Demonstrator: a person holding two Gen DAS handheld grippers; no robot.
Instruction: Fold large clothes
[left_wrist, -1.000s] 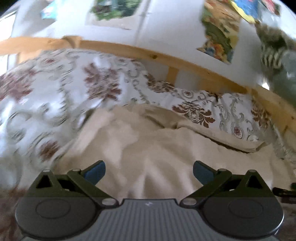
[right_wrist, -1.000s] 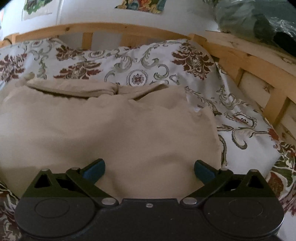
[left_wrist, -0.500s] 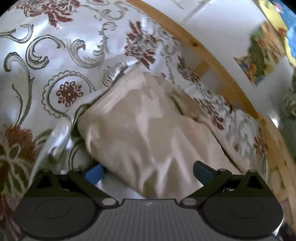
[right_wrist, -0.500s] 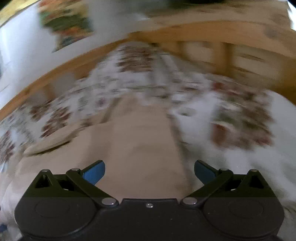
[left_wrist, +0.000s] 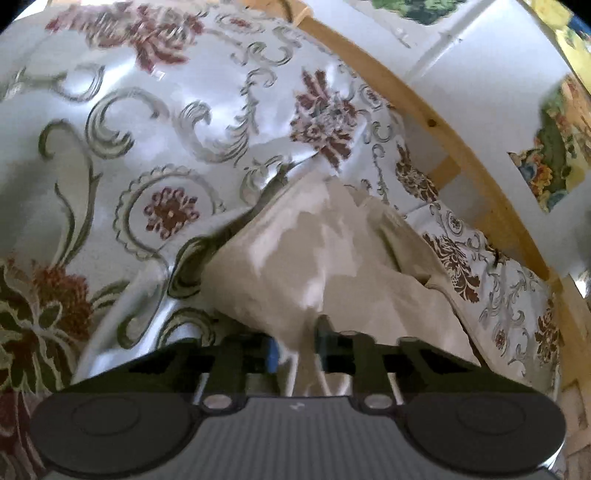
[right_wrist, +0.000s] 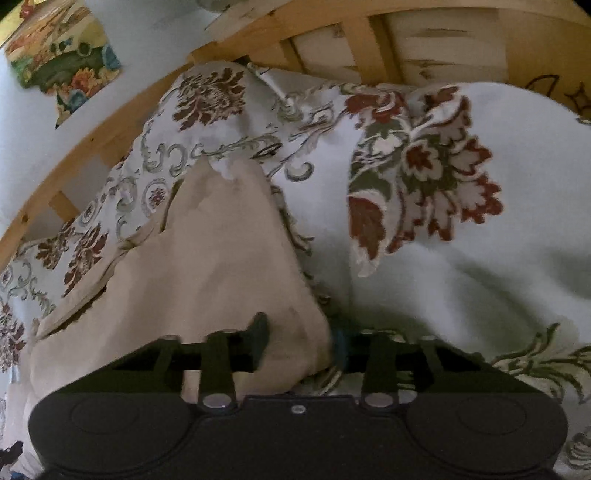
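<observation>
Left gripper (left_wrist: 295, 349): jaws drawn narrow, clamped on a corner of the beige garment (left_wrist: 332, 266). The cloth passes between the two fingers at 6 o'clock in the left wrist view and bunches upward from there toward 12 o'clock, rumpled, with a raised fold near its far end.

Right gripper (right_wrist: 301, 345): jaws likewise narrow, pinching the near corner of the same beige garment (right_wrist: 221, 266). In the right wrist view the fabric fills the span from 6 o'clock up to about 11 o'clock, tapering to a point near the centre top. One finger (right_wrist: 258, 341) presses on the cloth from the left; the other sits against its right edge, partly hidden by the fold.

Location of garment: lying on a floral bedspread (left_wrist: 155, 155), white ground with maroon flowers and grey-green scrolls. The bedspread surrounds the garment on all visible sides and touches it along both long edges. In the right wrist view the bedspread (right_wrist: 461, 229) heaps up at 2 to 3 o'clock.

Surroundings: a wooden bed rail (left_wrist: 436, 122) runs from 12 to 4 o'clock in the left view; the wooden rail (right_wrist: 92, 147) crosses from 9 to 1 o'clock in the right view. A colourful picture (right_wrist: 62, 55) hangs on the white wall at 10 o'clock.
</observation>
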